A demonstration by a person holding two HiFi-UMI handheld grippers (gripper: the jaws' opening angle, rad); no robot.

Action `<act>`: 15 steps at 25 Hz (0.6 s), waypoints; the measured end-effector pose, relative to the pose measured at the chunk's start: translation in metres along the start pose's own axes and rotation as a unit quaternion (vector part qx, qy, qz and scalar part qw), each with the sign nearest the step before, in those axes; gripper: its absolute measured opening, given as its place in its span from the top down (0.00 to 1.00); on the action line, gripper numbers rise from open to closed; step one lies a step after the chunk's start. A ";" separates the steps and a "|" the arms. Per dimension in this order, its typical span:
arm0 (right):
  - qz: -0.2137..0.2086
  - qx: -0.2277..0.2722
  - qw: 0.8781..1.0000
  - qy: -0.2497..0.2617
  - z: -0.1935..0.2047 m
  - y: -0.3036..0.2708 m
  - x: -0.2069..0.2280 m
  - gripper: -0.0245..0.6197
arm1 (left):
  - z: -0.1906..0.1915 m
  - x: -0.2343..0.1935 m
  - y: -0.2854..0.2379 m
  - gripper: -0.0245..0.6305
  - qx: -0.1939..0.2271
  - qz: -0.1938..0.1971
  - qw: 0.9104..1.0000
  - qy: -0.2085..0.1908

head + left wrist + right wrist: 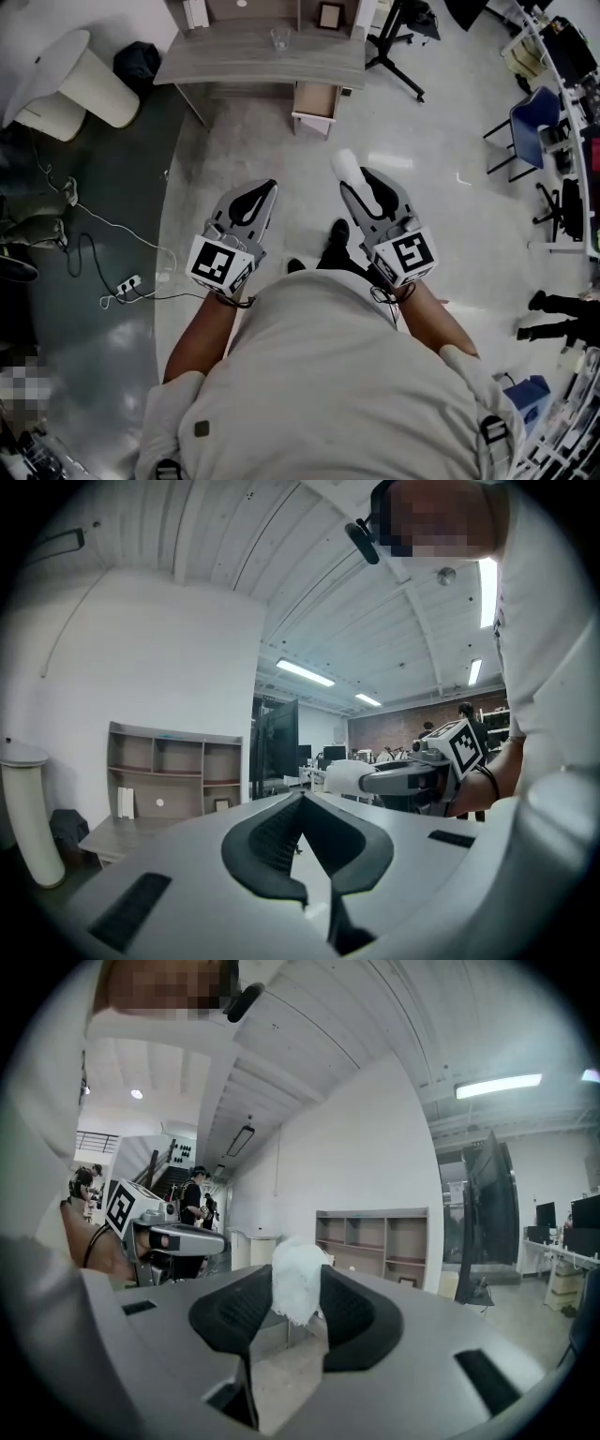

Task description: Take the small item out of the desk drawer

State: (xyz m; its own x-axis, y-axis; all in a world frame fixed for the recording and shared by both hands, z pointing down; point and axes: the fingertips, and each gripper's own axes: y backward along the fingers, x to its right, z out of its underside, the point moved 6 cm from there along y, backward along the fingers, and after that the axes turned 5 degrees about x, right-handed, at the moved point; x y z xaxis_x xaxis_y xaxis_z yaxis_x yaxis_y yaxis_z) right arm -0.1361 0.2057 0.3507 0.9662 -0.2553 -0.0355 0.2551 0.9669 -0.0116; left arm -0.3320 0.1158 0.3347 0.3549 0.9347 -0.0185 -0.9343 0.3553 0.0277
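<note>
A small white fluffy item [298,1290] sits pinched between the pads of my right gripper [298,1283]. In the head view that right gripper [349,176] is held out level in front of the person, the white item [344,163] sticking out past its tips. My left gripper [270,186] is beside it to the left, its tips meeting with nothing between them [302,797]. The wooden desk [262,58] stands well ahead, its drawer [315,101] pulled open. Each gripper shows in the other's view: the right gripper [375,780] and the left gripper [178,1238].
A glass [279,38] and a small frame [329,15] stand on the desk under its shelf unit [173,778]. A white cylinder seat [82,82], cables and a power strip [127,284] lie left. A blue chair [532,124] and a stand base [398,52] are right.
</note>
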 end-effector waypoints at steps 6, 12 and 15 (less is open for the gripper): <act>-0.005 0.004 1.000 -0.005 0.001 0.016 -0.023 0.70 | -0.004 0.007 0.024 0.94 0.003 -0.005 1.000 0.000; -0.015 0.011 1.000 0.001 -0.006 0.031 -0.031 0.70 | -0.011 0.014 0.031 0.94 0.015 -0.013 1.000 0.001; -0.017 0.012 1.000 0.003 -0.006 0.032 -0.031 0.70 | -0.012 0.015 0.030 0.94 0.016 -0.013 1.000 0.001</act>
State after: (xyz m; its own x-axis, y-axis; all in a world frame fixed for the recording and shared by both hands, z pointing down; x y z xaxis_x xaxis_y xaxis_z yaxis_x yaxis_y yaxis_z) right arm -0.1578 0.2448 0.3449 0.9569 -0.2873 -0.0411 0.2880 0.9576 0.0106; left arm -0.3548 0.1406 0.3231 0.3791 0.9251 -0.0221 -0.9232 0.3798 0.0597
